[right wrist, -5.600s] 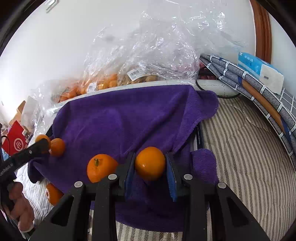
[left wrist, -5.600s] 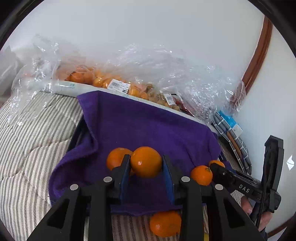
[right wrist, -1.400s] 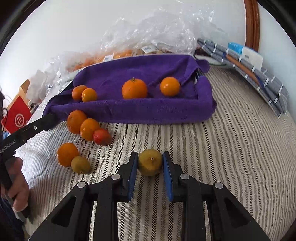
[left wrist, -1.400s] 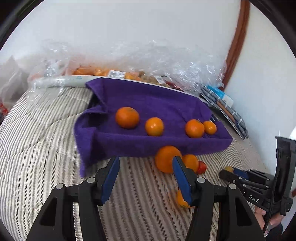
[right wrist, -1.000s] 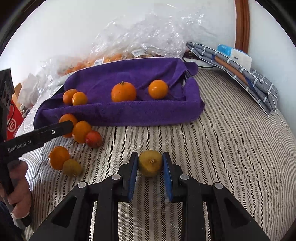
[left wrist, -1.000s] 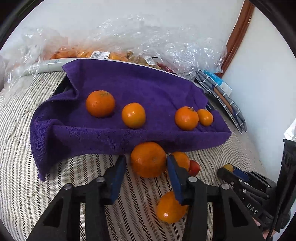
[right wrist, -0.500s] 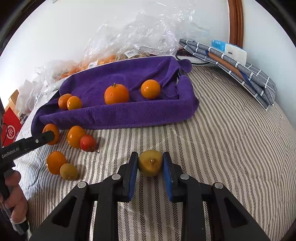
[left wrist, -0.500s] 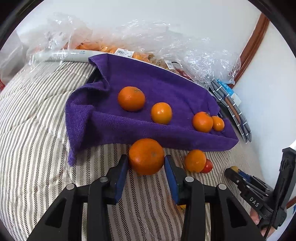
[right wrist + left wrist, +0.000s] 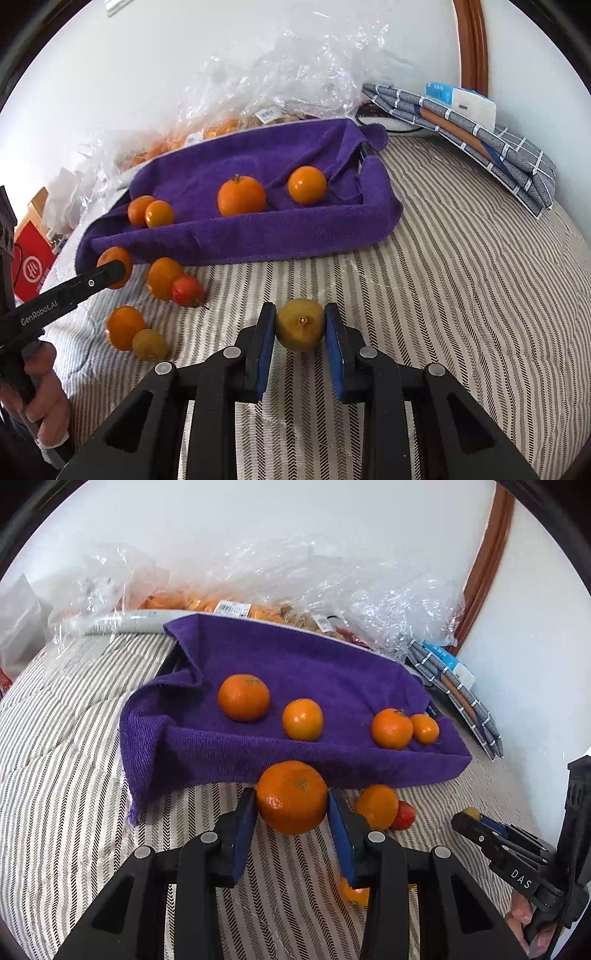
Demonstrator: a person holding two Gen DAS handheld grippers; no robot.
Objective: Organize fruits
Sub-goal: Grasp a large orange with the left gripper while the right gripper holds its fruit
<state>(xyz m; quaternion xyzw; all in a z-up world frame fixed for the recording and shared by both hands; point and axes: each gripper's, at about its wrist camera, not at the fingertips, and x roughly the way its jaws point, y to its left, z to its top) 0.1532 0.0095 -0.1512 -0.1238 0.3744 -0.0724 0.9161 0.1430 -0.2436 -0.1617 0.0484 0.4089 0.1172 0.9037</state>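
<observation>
1. We hold a large orange (image 9: 291, 796) between the blue pads of our left gripper (image 9: 291, 812); the jaws are closing and the pads press its sides. It sits just in front of the near edge of the purple towel (image 9: 314, 672), above the striped bedcover (image 9: 66, 775).
2. Our right gripper (image 9: 300, 334) is clamped on a yellow-green fruit (image 9: 300, 325), well out from the towel's near edge; its small stem end faces the camera.
3. Four oranges (image 9: 243, 698) lie in a row along the towel.
4. Loose fruit lies on the bedcover by the towel's near left corner: an orange (image 9: 162, 277) touching a small red fruit (image 9: 187, 290), and another orange (image 9: 125, 326) against a second yellow-green fruit (image 9: 149, 344).
5. Crumpled clear bags (image 9: 295, 62) line the far edge; folded checked cloth (image 9: 480, 147) lies at the far right corner.
</observation>
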